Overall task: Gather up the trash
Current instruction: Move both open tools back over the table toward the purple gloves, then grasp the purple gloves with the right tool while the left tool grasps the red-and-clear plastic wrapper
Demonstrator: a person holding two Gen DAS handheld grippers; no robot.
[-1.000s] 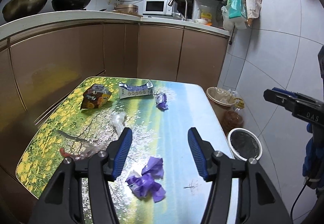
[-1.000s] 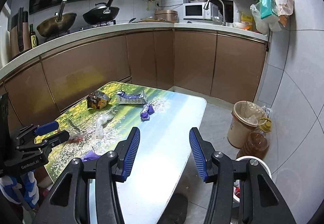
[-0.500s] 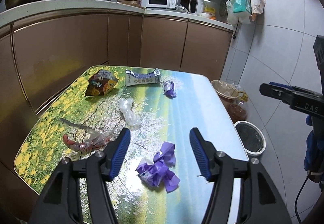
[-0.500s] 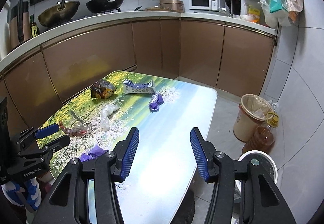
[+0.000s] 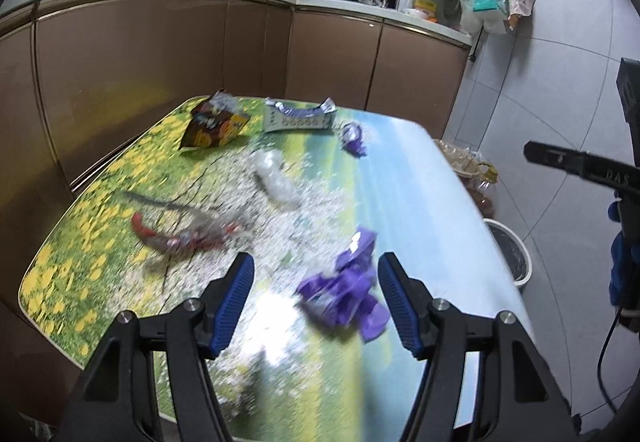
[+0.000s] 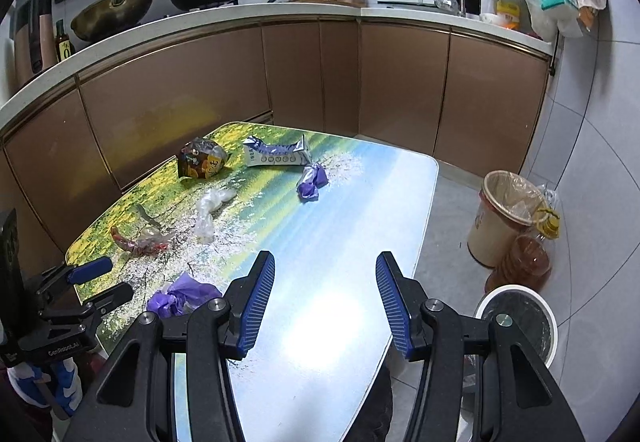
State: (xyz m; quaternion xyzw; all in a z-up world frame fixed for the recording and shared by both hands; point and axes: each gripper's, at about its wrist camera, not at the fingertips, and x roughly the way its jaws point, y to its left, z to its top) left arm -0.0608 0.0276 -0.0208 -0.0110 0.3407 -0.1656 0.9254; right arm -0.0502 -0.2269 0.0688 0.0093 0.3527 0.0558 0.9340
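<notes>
Trash lies on a flower-print table [image 5: 404, 182]: a crumpled purple wrapper [image 5: 346, 288] near the front, a red wrapper [image 5: 176, 236], clear plastic [image 5: 274, 176], an orange snack bag [image 5: 212, 124], a white-blue carton [image 5: 298, 116] and a small purple wrapper [image 5: 353, 136]. My left gripper [image 5: 314, 298] is open and empty, just above the front purple wrapper, which sits toward its right finger. My right gripper [image 6: 325, 300] is open and empty over the table's bare right side; the purple wrapper [image 6: 180, 296] lies to its left. The left gripper [image 6: 94, 282] shows at the right wrist view's left edge.
A white bin [image 6: 520, 326] with a dark liner stands on the floor right of the table. A beige bin [image 6: 504, 216] and an oil bottle [image 6: 524, 262] stand behind it. Brown cabinets [image 6: 304, 78] with pans, a microwave and a tap run behind the table.
My left gripper has moved forward and left over the table, so the front purple wrapper now sits between the fingers toward the right one. The right gripper drifted slightly forward. Both stayed open.
</notes>
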